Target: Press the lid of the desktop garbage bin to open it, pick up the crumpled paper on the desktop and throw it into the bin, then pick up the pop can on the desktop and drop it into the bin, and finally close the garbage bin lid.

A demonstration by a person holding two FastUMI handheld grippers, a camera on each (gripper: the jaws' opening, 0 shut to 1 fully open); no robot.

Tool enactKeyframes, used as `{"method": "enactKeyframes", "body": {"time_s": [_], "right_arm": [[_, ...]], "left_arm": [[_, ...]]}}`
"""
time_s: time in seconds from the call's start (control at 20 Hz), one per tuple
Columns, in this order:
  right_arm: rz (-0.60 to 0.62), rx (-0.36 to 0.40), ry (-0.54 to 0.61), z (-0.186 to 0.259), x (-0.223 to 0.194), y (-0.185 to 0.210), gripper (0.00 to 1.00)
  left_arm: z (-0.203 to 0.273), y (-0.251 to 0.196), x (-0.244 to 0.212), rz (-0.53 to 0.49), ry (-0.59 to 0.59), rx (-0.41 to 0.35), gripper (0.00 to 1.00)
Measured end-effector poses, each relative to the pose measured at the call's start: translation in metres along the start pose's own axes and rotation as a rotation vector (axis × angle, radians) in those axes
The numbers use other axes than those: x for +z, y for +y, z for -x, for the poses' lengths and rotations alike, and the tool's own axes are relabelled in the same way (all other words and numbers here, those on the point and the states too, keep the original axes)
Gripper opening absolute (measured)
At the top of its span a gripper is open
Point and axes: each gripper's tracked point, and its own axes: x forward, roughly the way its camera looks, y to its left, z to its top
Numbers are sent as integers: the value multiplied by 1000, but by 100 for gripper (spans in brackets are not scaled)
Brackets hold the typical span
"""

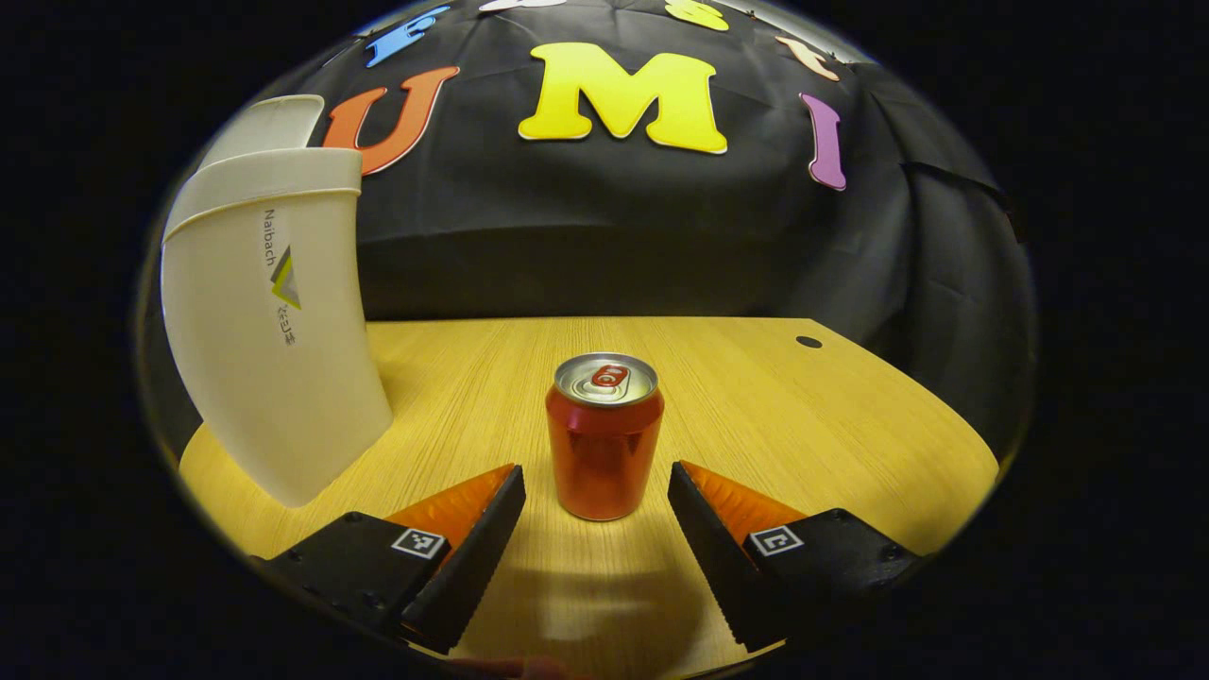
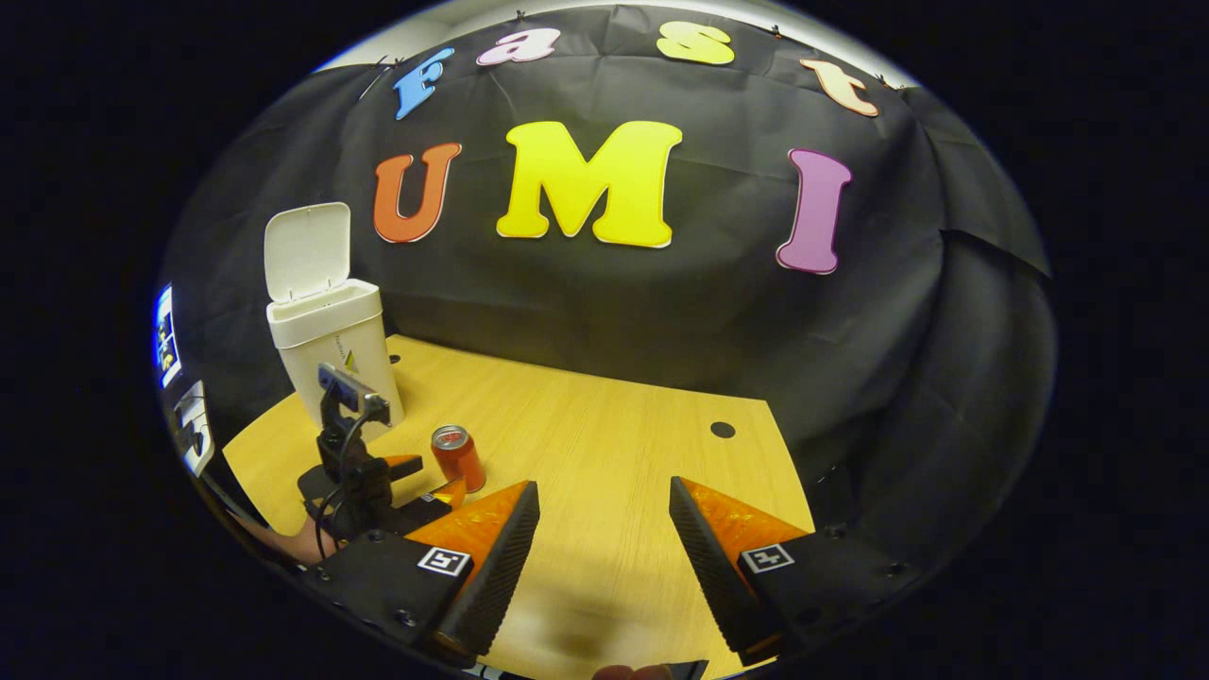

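Note:
A red pop can (image 1: pixel 604 439) stands upright on the wooden desktop (image 1: pixel 756 416), just ahead of my left gripper (image 1: pixel 597 491), whose open fingers flank it without touching. The cream garbage bin (image 1: pixel 274 321) rises at the left with its lid (image 1: pixel 269 123) raised. In the right gripper view the same bin (image 2: pixel 331 349) stands at the far left with its lid (image 2: pixel 307 250) up, the can (image 2: pixel 458 458) sits in front of it, and the left gripper (image 2: pixel 420 477) reaches toward the can. My right gripper (image 2: pixel 604 515) hangs open over bare desk, holding nothing.
A small round hole (image 1: pixel 808 342) marks the desktop at the back right, also visible as a hole (image 2: pixel 723 430) in the right gripper view. The black cloth wall closes off the back and right side. A hand (image 2: pixel 283 543) holds the left gripper at the lower left.

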Motion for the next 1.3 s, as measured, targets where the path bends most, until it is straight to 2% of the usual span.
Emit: {"method": "enactKeyframes", "body": {"time_s": [0.25,0.75,0.8,0.85,0.95,1.1,1.3], "right_arm": [[-70,13,41,-9,-6,7,87],[-90,4,50,-24,2,11,88],[-92,1,48,-23,2,12,88],[-94,-1,46,-23,3,12,88],[-96,-7,41,-21,4,12,88],[-110,-12,20,-18,7,13,88],[-144,-9,-23,-14,13,18,88]], "left_arm": [[-20,1,1,14,18,-3,100],[-44,-2,-3,-20,69,-33,99],[-44,-4,-2,-21,71,-36,96],[-44,-5,-1,-27,72,-39,87],[-41,-2,1,-30,79,-44,87],[-26,-1,30,-36,26,-52,86],[-2,6,100,-61,-71,-61,86]]}}
